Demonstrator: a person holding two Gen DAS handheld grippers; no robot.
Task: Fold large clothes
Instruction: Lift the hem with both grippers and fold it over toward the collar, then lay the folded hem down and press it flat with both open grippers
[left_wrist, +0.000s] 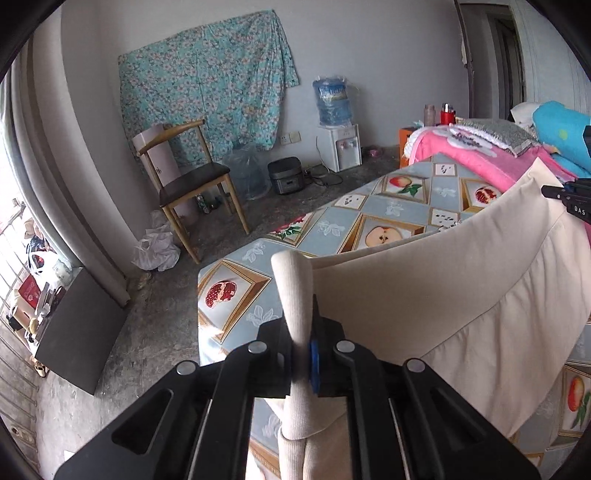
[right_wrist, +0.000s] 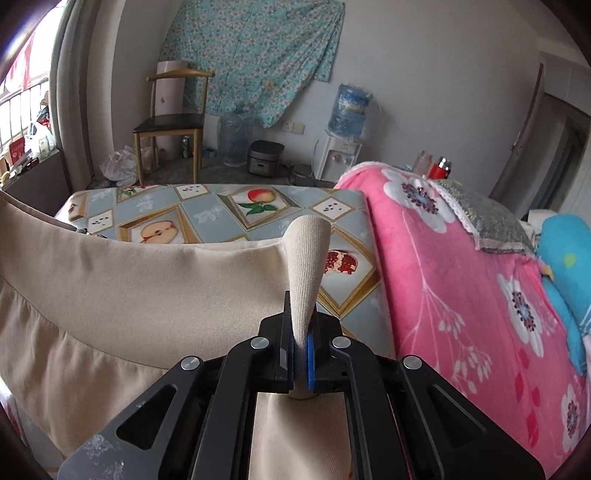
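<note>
A large beige garment (left_wrist: 443, 280) hangs stretched in the air between my two grippers, above a table with a fruit-pattern cloth (left_wrist: 332, 225). My left gripper (left_wrist: 301, 332) is shut on a ribbed corner of the garment, which sticks up between its pads. In the right wrist view my right gripper (right_wrist: 301, 332) is shut on the other ribbed corner, and the beige garment (right_wrist: 129, 291) sags away to the left. The right gripper's tip (left_wrist: 570, 197) shows at the right edge of the left wrist view, at the garment's far end.
A pink floral blanket (right_wrist: 461, 266) with a grey cushion (right_wrist: 484, 218) and a blue pillow (right_wrist: 569, 251) is piled at the table's right. Behind the table stand a wooden chair (right_wrist: 170, 122), a rice cooker (right_wrist: 264, 157), a water dispenser (right_wrist: 341, 147) and a white plastic bag (right_wrist: 118, 166).
</note>
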